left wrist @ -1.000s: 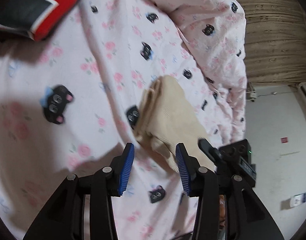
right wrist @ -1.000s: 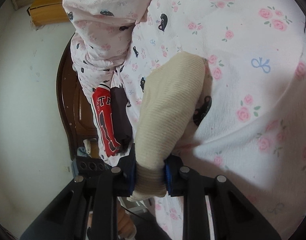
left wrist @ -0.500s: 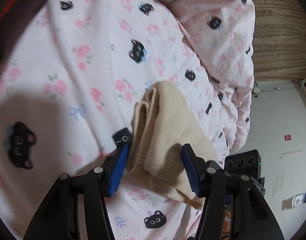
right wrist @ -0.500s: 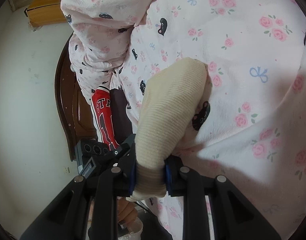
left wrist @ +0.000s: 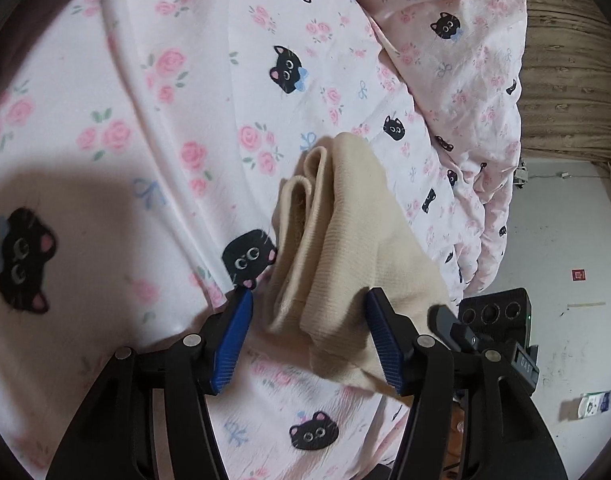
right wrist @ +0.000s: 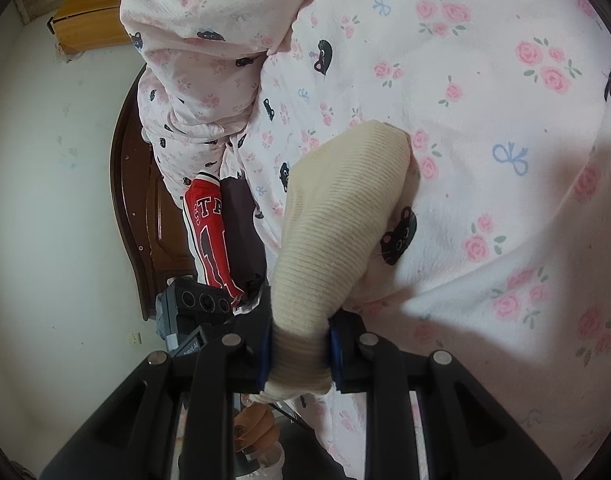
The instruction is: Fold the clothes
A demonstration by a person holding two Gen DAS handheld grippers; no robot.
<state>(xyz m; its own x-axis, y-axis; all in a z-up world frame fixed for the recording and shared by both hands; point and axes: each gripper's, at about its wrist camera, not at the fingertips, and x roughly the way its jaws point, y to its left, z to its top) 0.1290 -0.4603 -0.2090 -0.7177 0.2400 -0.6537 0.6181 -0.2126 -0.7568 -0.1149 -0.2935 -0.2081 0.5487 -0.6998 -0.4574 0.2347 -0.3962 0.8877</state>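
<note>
A folded beige ribbed garment (left wrist: pixel 345 240) lies on the pink cat-and-rose bedsheet (left wrist: pixel 145 100). My left gripper (left wrist: pixel 309 320) is open, its blue pads on either side of the garment's near end, not closed on it. My right gripper (right wrist: pixel 299 340) is shut on the other end of the beige garment (right wrist: pixel 337 216), which stretches away from the jaws across the sheet (right wrist: pixel 505 140). The right gripper's body also shows at the lower right of the left wrist view (left wrist: pixel 493 320).
A bunched pink duvet (left wrist: pixel 465 60) lies along the far side. A folded red lettered garment (right wrist: pixel 209 232) and a dark one (right wrist: pixel 241 236) sit near the dark wooden bed end (right wrist: pixel 137 208). White wall (right wrist: pixel 45 160) and the bed edge are beyond.
My left gripper has moved forward over the sheet until its open jaws straddle the beige garment's end. The right gripper has stayed shut on the garment, shifting only slightly.
</note>
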